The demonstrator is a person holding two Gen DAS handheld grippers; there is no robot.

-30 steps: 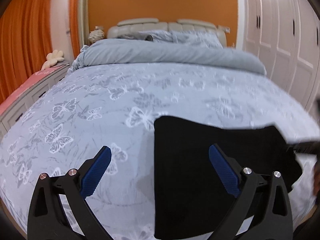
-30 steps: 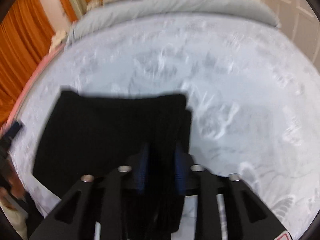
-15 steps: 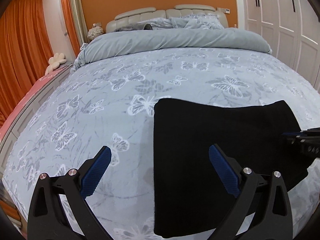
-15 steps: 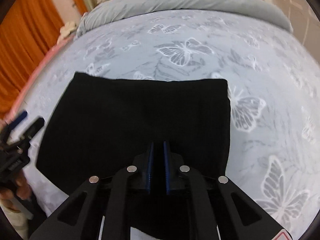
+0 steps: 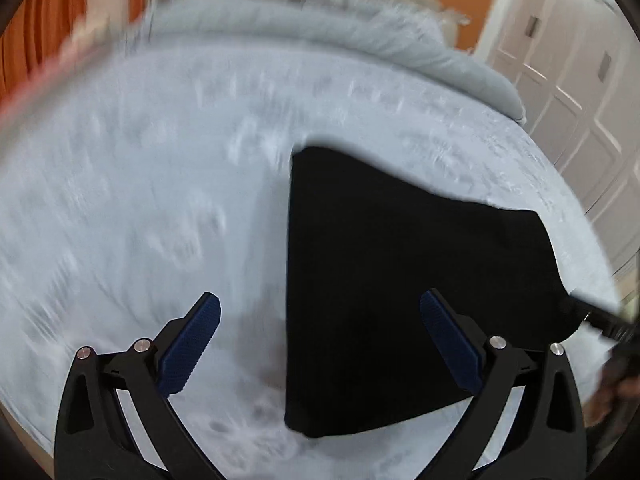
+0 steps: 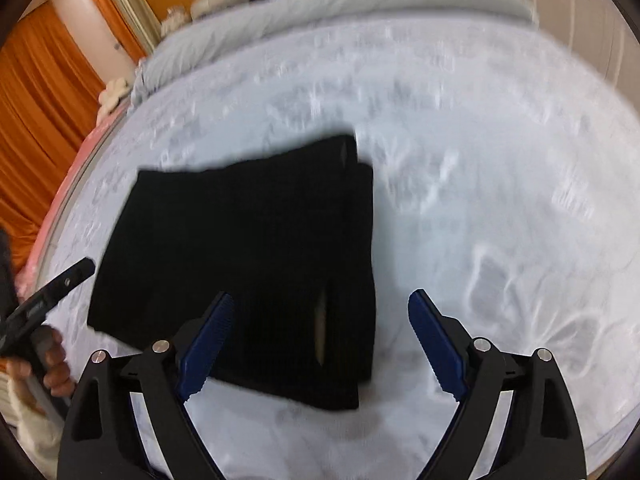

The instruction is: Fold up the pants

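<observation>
So the black pants (image 6: 248, 264) are lying folded into a flat rectangle near the foot edge of the bed (image 6: 500, 184), on the butterfly-print cover. Nothing is gripped right now: the right gripper (image 6: 320, 344) is being opened, with the pants' right edge below the gap but no pad pressed on it, and the left gripper (image 5: 320, 344) is spread wide over the left edge. Judging by that, any next fold would be best done by pinching both near corners evenly. No containers can be seen anywhere.
</observation>
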